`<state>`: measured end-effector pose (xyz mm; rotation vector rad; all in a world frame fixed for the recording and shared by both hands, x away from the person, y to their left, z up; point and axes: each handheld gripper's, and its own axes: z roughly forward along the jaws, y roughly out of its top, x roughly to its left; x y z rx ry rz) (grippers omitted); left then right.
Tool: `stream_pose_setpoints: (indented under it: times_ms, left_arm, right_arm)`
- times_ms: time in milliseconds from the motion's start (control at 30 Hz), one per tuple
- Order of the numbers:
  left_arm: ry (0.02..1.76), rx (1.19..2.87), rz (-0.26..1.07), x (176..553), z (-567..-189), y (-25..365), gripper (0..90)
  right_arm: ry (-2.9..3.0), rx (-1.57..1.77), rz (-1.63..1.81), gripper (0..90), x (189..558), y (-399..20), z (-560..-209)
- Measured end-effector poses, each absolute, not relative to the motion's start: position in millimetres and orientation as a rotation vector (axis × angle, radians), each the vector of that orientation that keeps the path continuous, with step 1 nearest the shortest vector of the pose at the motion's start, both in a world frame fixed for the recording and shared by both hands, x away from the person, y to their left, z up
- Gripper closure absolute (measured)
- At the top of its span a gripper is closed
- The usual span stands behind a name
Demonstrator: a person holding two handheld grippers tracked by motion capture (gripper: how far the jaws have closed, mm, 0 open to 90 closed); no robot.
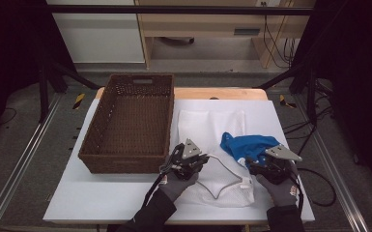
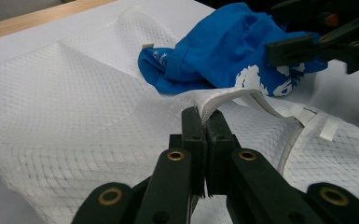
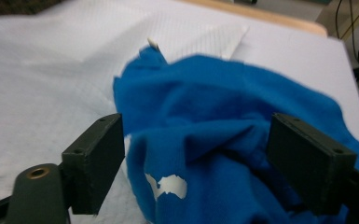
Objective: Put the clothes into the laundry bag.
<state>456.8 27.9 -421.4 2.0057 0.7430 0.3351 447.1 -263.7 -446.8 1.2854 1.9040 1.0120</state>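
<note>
A white mesh laundry bag (image 1: 211, 124) lies flat on the white table. My left gripper (image 1: 204, 158) is shut on the bag's hemmed opening edge (image 2: 224, 99), lifting it slightly; in the left gripper view the jaws (image 2: 206, 117) meet on the white band. A crumpled blue garment (image 1: 249, 145) with white print rests on the bag's right side by the opening. My right gripper (image 1: 251, 164) stands open just in front of it. In the right gripper view its jaws (image 3: 200, 149) straddle the blue cloth (image 3: 224, 102) without pressing it.
An empty brown wicker basket (image 1: 121, 162) stands on the table's left half, its right wall close to my left hand. The white tabletop (image 1: 106, 198) has free room in front. Black frame posts and cables lie beyond the table's edges.
</note>
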Motion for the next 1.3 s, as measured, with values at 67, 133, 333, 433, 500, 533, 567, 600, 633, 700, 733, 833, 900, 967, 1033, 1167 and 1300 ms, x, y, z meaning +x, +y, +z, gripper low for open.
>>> stream_pose_setpoints:
  times_ms: [67, 133, 333, 433, 500, 533, 567, 600, 633, 700, 733, 833, 900, 967, 1033, 1167, 1300]
  left_arm:
    - [0.742, 2.006, 0.335, 456.5, -421.9, 27.2, 88.5]
    - [0.740, 2.007, 0.337, 456.1, -422.1, 27.2, 88.5]
    - [0.737, 2.013, 0.331, 455.9, -423.0, 28.1, 88.5]
    - [0.739, 2.009, 0.328, 456.4, -423.4, 27.5, 88.5]
    - [0.738, 2.009, 0.326, 456.2, -423.6, 27.0, 88.5]
    - [0.738, 2.010, 0.325, 456.2, -423.7, 26.9, 88.5]
    - [0.739, 2.010, 0.323, 456.3, -423.7, 26.9, 88.6]
    - [0.739, 2.009, 0.322, 456.4, -423.7, 26.9, 88.6]
    - [0.740, 2.007, 0.322, 456.6, -423.5, 27.3, 88.6]
    - [0.741, 2.004, 0.323, 456.8, -422.9, 28.1, 88.6]
    - [0.744, 2.002, 0.323, 457.1, -422.6, 28.3, 88.6]
    - [0.748, 1.999, 0.321, 458.4, -421.5, 27.2, 88.6]
    - [0.747, 2.000, 0.322, 458.9, -420.2, 24.8, 88.6]
    - [0.747, 2.002, 0.324, 459.4, -418.9, 22.4, 88.6]
    - [0.750, 2.005, 0.327, 460.1, -417.7, 20.4, 88.6]
    - [0.756, 2.012, 0.331, 461.4, -415.3, 18.0, 88.6]
    - [0.765, 2.011, 0.329, 463.1, -414.2, 17.5, 88.7]
  right_arm:
    - [1.941, 1.308, 0.970, 18.5, 454.4, -260.7, -454.0]
    - [1.963, 1.312, 0.917, 18.6, 461.3, -257.5, -460.6]
    - [1.995, 1.362, 0.833, 36.5, 474.3, -256.8, -476.0]
    - [1.986, 1.379, 0.826, 57.1, 474.4, -258.9, -476.6]
    - [1.980, 1.422, 0.865, 66.3, 474.9, -263.1, -476.6]
    - [1.976, 1.439, 0.886, 69.2, 474.9, -264.4, -476.3]
    - [1.975, 1.445, 0.895, 70.9, 474.8, -265.7, -475.7]
    - [1.969, 1.466, 0.905, 71.9, 474.4, -265.9, -474.6]
    - [1.964, 1.464, 0.914, 72.5, 474.2, -267.1, -473.9]
    - [1.930, 1.474, 0.978, 72.9, 469.9, -270.2, -468.8]
    - [1.918, 1.453, 1.016, 73.0, 466.8, -272.4, -464.8]
    - [1.884, 1.418, 1.148, 73.1, 453.4, -275.3, -448.8]
    - [1.881, 1.375, 1.197, 73.1, 443.8, -274.5, -439.1]
    - [1.885, 1.320, 1.238, 73.1, 434.2, -272.4, -430.9]
    - [1.886, 1.275, 1.281, 73.1, 425.4, -269.9, -423.3]
    - [1.897, 1.196, 1.337, 73.1, 409.7, -264.0, -408.3]
    - [1.909, 1.100, 1.409, 73.1, 393.5, -254.5, -395.0]
